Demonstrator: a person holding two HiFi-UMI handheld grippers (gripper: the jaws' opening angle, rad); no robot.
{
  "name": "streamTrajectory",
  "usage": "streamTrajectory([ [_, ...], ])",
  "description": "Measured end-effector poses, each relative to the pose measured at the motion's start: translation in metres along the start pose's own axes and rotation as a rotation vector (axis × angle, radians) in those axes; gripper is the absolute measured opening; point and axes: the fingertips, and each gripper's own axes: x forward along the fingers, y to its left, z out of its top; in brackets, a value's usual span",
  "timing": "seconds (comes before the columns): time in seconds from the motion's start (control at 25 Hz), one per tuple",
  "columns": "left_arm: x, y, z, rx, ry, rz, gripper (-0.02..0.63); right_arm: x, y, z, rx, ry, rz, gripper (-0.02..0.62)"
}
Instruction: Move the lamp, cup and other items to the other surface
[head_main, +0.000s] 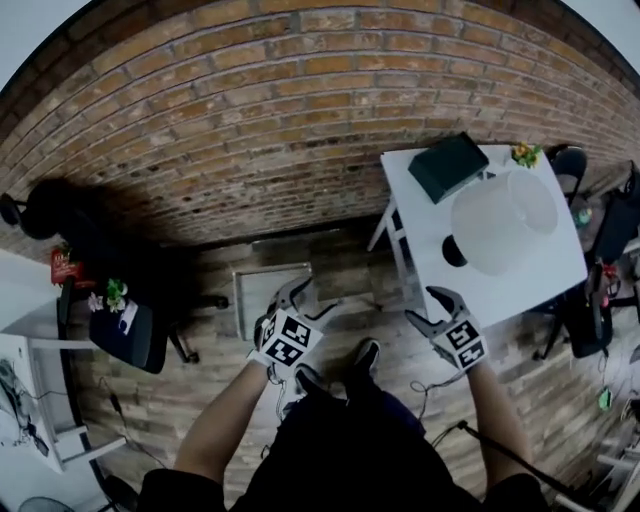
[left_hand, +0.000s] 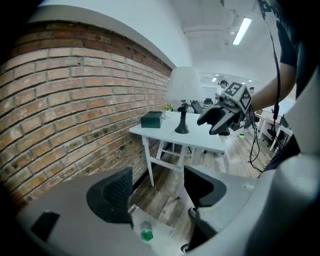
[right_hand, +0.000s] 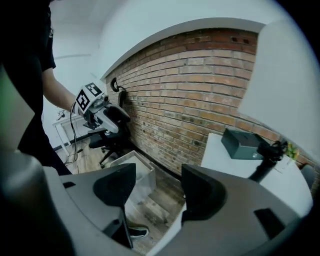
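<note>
Lamp with a wide white shade stands on the white table at the person's right, its dark foot near the table's near edge. On the same table, toward the brick wall, lies a dark green box, and a small plant sits at the far corner. The right gripper hangs in the air just off the near corner of that table, touching nothing; its own view shows the jaws spread wide with only floor and the table edge between them. The left gripper is held over the wooden floor, well apart from the table, above a pale grey tray that lies on the floor near the wall. Its jaws also stand wide apart and empty; below them a small green thing sits in the tray, too small to tell what it is. A black chair stands at the person's left, beside a second white surface.
</note>
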Motion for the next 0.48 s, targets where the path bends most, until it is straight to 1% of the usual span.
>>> streamTrajectory([
  [0.12,-0.036,0.021,-0.045,-0.035,0.02,0.041,0.318,0.036,0.043,0.022,-0.029,0.013,0.047,0.288],
  [0.2,-0.062,0.034,-0.077,-0.091,0.025,0.082,0.318,0.06,0.069,0.036,-0.074,0.008,0.074,0.288],
  [0.28,-0.087,0.043,-0.109,-0.149,0.032,0.125,0.318,0.081,0.092,0.052,-0.097,0.013,0.093,0.287],
  [0.4,-0.12,0.047,-0.153,-0.235,0.049,0.17,0.318,0.109,0.128,0.073,-0.144,0.007,0.137,0.284],
  [0.48,-0.138,0.047,-0.178,-0.276,0.056,0.191,0.318,0.125,0.152,0.08,-0.175,0.015,0.168,0.282],
])
